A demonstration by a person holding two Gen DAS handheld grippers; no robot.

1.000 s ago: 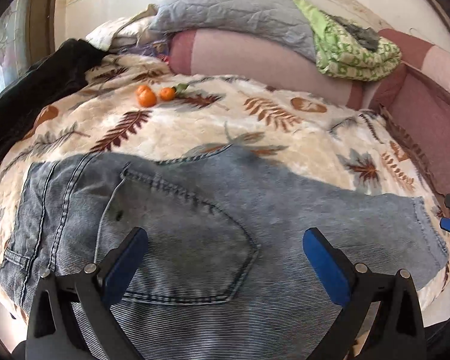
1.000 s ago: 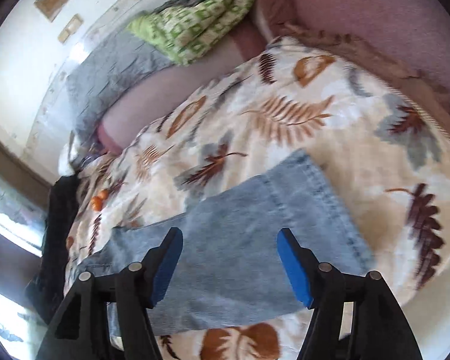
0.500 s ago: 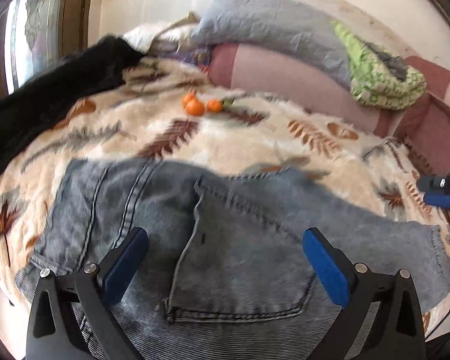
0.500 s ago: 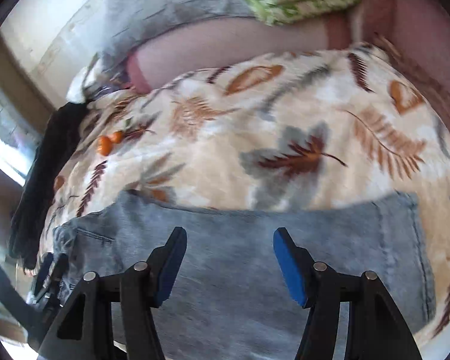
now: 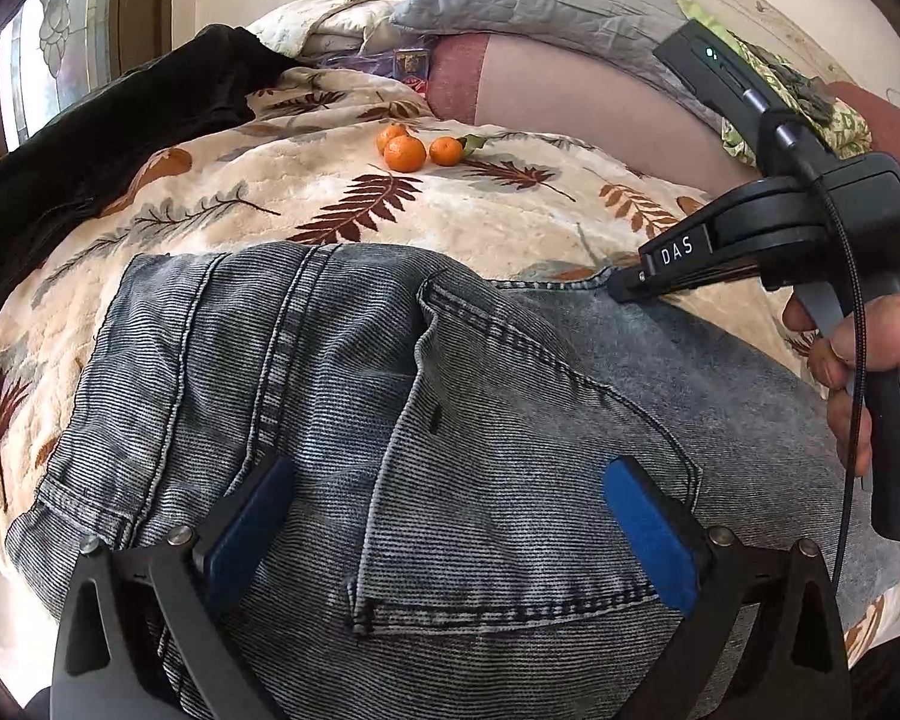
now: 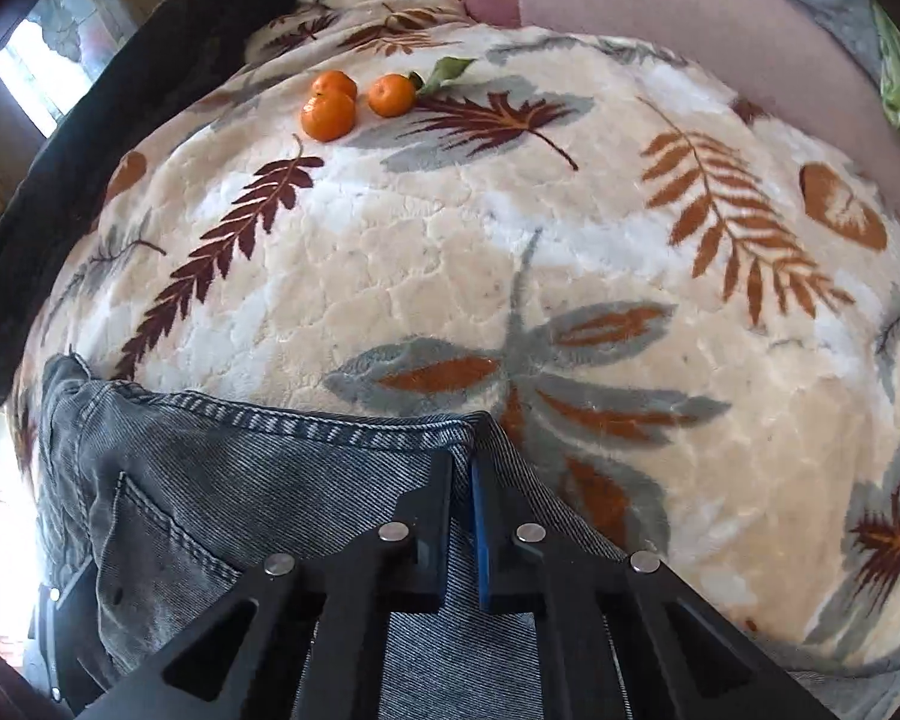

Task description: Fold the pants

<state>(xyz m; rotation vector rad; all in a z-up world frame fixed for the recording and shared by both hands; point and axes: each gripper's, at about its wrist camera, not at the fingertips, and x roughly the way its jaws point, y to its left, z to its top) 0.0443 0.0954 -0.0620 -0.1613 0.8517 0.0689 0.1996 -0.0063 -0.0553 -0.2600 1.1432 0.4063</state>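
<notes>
I see the bed's leaf-print blanket [image 6: 462,252] filling the frame, with the pants [image 5: 426,420] spread flat across its near side, back pocket up. My left claw [image 5: 444,516] hovers over that pocket, blue pads wide apart, nothing between them. My right claw [image 6: 462,480] is clamped tight on the pants' far stitched edge. Three tangerines [image 5: 411,147] sit farther back.
</notes>
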